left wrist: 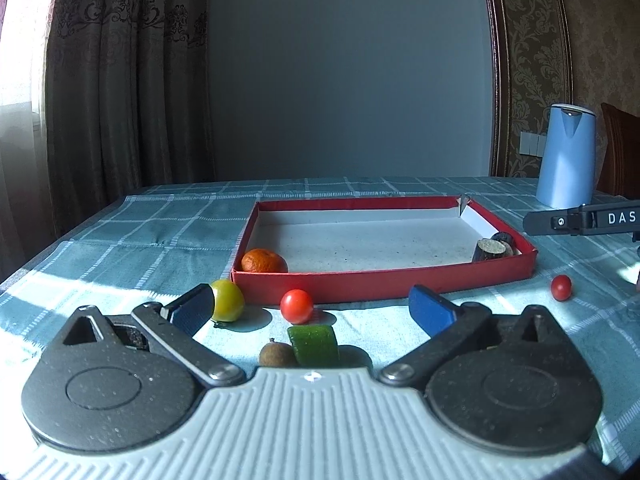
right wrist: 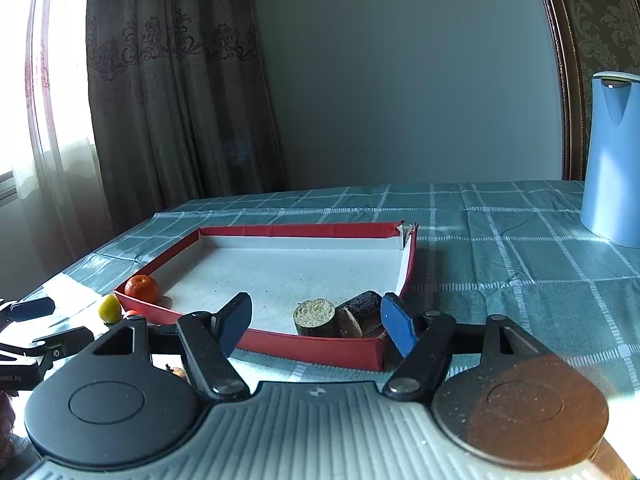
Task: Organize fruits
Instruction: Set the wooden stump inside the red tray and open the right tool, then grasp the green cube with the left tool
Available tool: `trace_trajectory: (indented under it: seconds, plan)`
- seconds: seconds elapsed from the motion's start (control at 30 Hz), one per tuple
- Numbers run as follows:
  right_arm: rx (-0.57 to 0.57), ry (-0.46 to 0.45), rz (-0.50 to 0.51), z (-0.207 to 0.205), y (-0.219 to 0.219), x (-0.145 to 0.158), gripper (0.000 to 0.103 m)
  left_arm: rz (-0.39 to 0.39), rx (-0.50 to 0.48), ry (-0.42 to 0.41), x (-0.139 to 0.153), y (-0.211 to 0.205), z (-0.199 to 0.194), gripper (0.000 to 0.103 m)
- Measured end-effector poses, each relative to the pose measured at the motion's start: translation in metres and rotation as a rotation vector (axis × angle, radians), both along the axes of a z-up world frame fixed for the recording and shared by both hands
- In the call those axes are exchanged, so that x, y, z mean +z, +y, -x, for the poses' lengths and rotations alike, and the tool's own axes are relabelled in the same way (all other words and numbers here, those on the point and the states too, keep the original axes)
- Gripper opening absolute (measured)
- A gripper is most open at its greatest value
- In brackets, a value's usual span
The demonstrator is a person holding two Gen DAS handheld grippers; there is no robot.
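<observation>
Both sets of fingers spread, pinching nothing. The red tomato (left wrist: 296, 306), centre frame, looks smooth, soft, light: grip gently across its middle.

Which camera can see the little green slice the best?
The left wrist view. There the green slice stands in plain sight on the tablecloth, right in front of the camera, beside a small brown fruit. In the right wrist view it doesn't show at all; that camera looks at the red box.
</observation>
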State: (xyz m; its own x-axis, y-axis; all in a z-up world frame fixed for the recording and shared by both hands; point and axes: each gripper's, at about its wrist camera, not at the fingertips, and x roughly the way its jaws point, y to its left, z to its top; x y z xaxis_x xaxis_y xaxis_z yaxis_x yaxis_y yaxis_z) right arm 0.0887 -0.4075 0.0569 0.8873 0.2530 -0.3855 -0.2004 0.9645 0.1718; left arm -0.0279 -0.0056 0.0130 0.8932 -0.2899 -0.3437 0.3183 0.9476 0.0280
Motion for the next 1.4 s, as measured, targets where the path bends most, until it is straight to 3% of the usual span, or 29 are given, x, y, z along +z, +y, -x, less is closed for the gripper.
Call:
trace_trajectory:
  seconds: [0.07,0.3,0.4,0.57,0.7,0.83,0.97,1.33,1.4]
  plan:
    - [0.002,-0.004,-0.003,0.003,0.006,0.000,0.074,-0.024,-0.010,0.010,0.000,-0.005,-0.004,0.101]
    - [0.000,-0.017,-0.014,0.011,0.013,0.003,0.076,-0.089,-0.180,0.029,-0.006,-0.020,0.002,0.098]
    - [-0.006,-0.027,-0.025,0.016,0.018,0.004,0.077,-0.077,-0.156,-0.003,-0.005,-0.016,0.006,0.099]
    - [0.005,-0.025,-0.046,0.023,0.030,0.005,0.079,-0.052,0.015,0.022,-0.003,-0.006,-0.007,0.097]
    - [0.027,-0.042,-0.060,0.027,0.032,0.008,0.079,-0.029,-0.056,0.028,-0.002,-0.003,-0.007,0.093]
    - [0.048,-0.056,-0.060,0.031,0.036,0.009,0.080,-0.031,-0.071,0.096,-0.005,-0.003,-0.015,0.076]
    - [0.061,-0.053,-0.083,0.033,0.036,0.010,0.080,-0.017,-0.077,0.155,-0.009,-0.003,-0.023,0.045]
    - [0.066,-0.068,-0.068,0.038,0.047,0.010,0.082,-0.073,-0.058,0.172,-0.013,-0.011,-0.026,0.044]
    - [0.065,-0.063,-0.064,0.038,0.047,0.010,0.082,-0.086,-0.052,0.171,-0.013,-0.012,-0.026,0.049]
